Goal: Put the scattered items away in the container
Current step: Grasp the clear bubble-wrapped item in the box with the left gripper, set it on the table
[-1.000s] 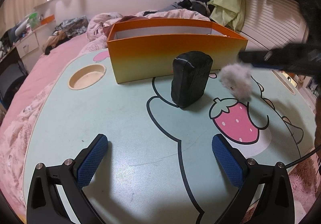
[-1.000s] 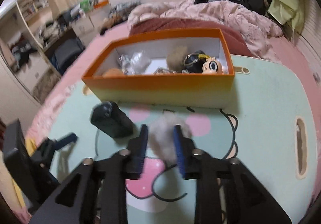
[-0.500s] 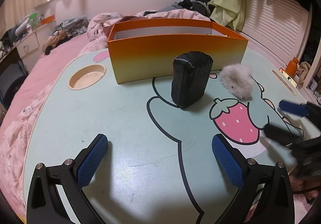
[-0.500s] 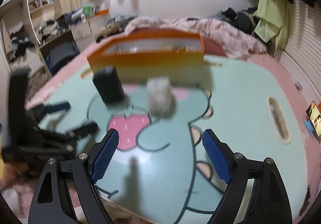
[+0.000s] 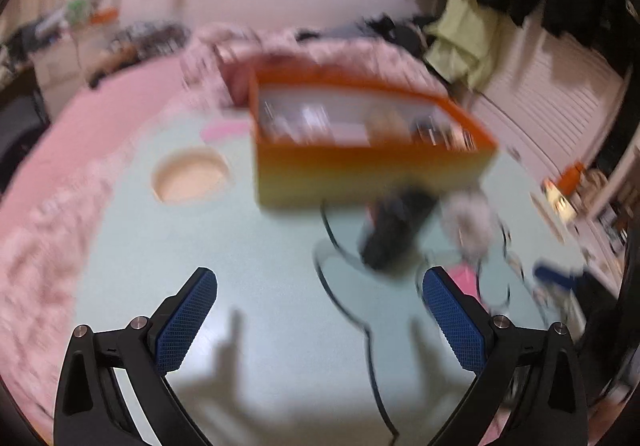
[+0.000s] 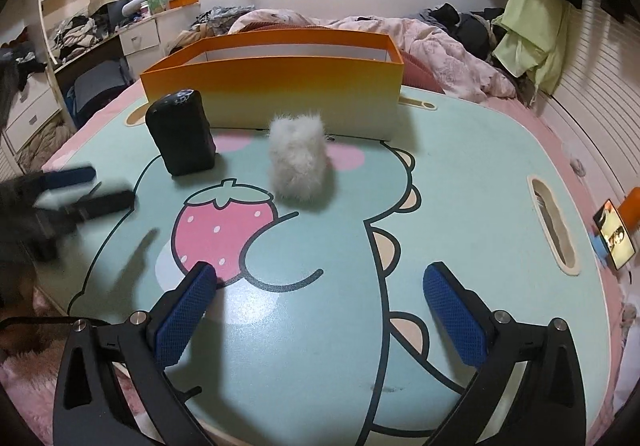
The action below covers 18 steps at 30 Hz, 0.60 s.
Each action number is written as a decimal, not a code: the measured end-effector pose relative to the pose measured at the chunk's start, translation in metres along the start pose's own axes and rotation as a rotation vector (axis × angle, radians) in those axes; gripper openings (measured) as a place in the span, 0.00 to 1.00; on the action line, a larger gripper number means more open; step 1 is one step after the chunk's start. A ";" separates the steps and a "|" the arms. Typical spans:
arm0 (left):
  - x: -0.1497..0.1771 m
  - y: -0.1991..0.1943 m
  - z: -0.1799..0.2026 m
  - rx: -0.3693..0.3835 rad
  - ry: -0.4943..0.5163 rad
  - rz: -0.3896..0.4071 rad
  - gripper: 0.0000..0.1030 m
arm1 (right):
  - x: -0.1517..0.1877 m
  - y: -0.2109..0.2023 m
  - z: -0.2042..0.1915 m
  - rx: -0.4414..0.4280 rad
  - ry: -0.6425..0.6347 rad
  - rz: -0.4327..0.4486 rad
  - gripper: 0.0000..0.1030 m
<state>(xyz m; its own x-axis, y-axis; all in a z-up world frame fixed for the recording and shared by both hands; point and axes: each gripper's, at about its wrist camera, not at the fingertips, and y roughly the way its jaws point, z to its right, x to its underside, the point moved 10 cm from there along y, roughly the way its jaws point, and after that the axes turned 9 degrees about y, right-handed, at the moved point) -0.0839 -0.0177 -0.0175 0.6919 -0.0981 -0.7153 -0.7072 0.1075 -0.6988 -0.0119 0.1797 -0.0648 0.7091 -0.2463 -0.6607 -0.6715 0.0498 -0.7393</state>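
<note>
An orange box (image 6: 280,86) stands at the back of the mint cartoon table (image 6: 460,174); the blurred left wrist view shows several items inside the orange box (image 5: 372,174). In front of it stand a black block (image 6: 182,132) and a grey fluffy ball (image 6: 300,162), side by side and apart. My right gripper (image 6: 319,272) hovers well short of the ball, its jaws opening wide with nothing between them. My left gripper (image 5: 320,275) is open and empty, short of the black block (image 5: 394,230); it also shows blurred as the left gripper (image 6: 86,188) at the left.
A round cup recess (image 5: 192,178) lies left of the box. A long slot (image 6: 554,226) sits near the table's right edge, with a lit phone (image 6: 614,234) beyond it. Pink bedding surrounds the table.
My right gripper let go of the fluffy ball, which now rests on the table, and pulled back with jaws spread wide. My left gripper rose, so the box's inside shows.
</note>
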 end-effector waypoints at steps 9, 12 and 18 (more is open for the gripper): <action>-0.108 0.071 0.012 0.037 0.100 -0.218 0.50 | -0.001 0.000 0.001 -0.003 -0.001 0.002 1.00; -0.112 0.114 0.010 0.009 0.073 -0.320 0.35 | -0.001 0.000 0.001 -0.006 -0.002 0.005 1.00; -0.102 0.162 0.005 -0.105 0.116 -0.429 0.30 | 0.000 0.000 0.001 -0.012 -0.005 0.012 1.00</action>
<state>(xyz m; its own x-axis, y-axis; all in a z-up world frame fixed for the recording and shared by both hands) -0.2683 0.0141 -0.0579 0.9087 -0.2232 -0.3527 -0.3753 -0.0671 -0.9245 -0.0114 0.1803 -0.0649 0.7020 -0.2406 -0.6704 -0.6827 0.0411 -0.7296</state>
